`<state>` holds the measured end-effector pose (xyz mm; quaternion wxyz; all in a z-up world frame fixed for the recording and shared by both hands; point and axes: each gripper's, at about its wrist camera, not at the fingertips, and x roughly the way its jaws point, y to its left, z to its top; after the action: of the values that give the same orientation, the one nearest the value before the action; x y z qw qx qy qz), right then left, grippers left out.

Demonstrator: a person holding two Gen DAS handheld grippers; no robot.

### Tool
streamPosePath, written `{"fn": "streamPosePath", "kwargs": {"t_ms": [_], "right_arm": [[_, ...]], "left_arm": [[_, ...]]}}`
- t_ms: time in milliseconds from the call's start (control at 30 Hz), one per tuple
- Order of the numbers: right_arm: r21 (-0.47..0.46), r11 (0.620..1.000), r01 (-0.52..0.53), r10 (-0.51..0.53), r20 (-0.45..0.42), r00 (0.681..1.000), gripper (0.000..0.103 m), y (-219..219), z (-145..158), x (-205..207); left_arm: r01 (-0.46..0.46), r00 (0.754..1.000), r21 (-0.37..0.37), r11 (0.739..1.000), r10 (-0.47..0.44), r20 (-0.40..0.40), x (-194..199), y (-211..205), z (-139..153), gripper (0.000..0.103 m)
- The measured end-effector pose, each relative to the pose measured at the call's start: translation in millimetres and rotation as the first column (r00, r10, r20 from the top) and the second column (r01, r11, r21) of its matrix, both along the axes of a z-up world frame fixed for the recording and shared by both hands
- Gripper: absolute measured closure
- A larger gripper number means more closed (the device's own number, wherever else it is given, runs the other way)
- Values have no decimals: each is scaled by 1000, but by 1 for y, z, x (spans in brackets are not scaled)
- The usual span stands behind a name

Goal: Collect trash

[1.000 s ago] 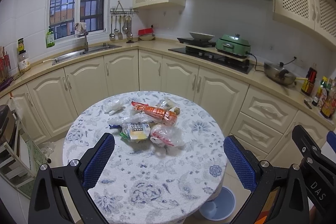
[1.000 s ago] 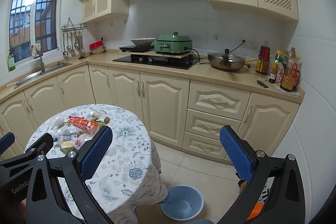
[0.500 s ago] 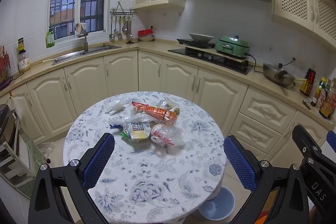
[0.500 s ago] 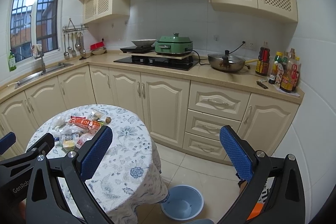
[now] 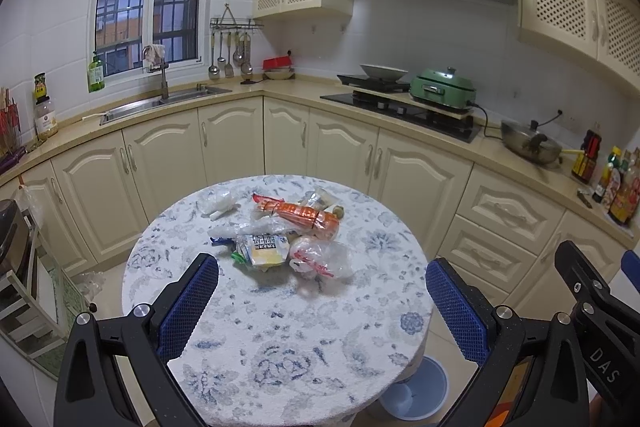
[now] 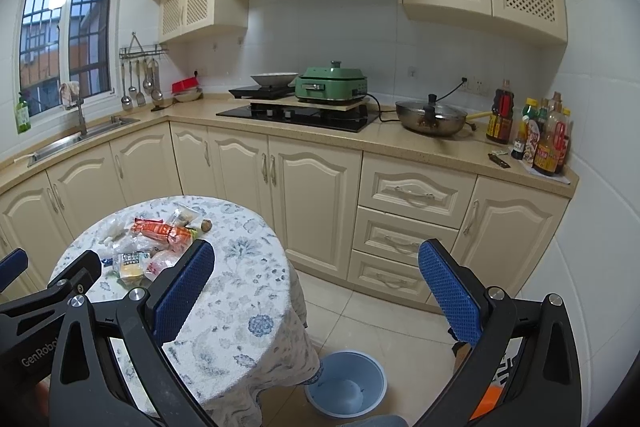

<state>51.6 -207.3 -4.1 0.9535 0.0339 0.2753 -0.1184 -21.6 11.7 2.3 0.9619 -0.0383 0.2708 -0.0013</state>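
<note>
A heap of trash lies on the far half of a round table with a blue-flowered cloth (image 5: 280, 339): an orange wrapper (image 5: 298, 215), a yellow-and-white packet (image 5: 265, 247), a clear bag with red print (image 5: 320, 259) and a white crumpled bag (image 5: 218, 203). The heap also shows in the right wrist view (image 6: 152, 247). My left gripper (image 5: 320, 307) is open and empty above the table's near half. My right gripper (image 6: 316, 291) is open and empty to the right of the table, above the floor. A light blue bin (image 6: 346, 383) stands on the floor by the table.
Cream kitchen cabinets (image 5: 340, 155) run along the back and right, with a sink (image 5: 160, 103), a stove with a green cooker (image 5: 442, 89), a pan (image 6: 430, 117) and sauce bottles (image 6: 548, 139). A rack (image 5: 24, 291) stands left of the table.
Both grippers have drifted very slightly; the views are almost the same. The trash has not moved.
</note>
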Motion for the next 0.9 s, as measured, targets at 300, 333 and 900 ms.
{"fn": "streamPosePath", "kwargs": {"t_ms": [300, 333, 900], "right_arm": [[7, 1000, 7, -7, -12, 1000, 0, -4, -3, 3], [7, 1000, 9, -9, -14, 1000, 0, -4, -3, 3], [10, 1000, 8, -8, -27, 1000, 0, -5, -6, 5]], "left_arm": [[11, 1000, 6, 1000, -11, -3, 3, -1, 0, 1], [12, 1000, 6, 1000, -12, -3, 3, -1, -1, 1], [19, 1000, 6, 1000, -19, -11, 7, -1, -4, 1]]}}
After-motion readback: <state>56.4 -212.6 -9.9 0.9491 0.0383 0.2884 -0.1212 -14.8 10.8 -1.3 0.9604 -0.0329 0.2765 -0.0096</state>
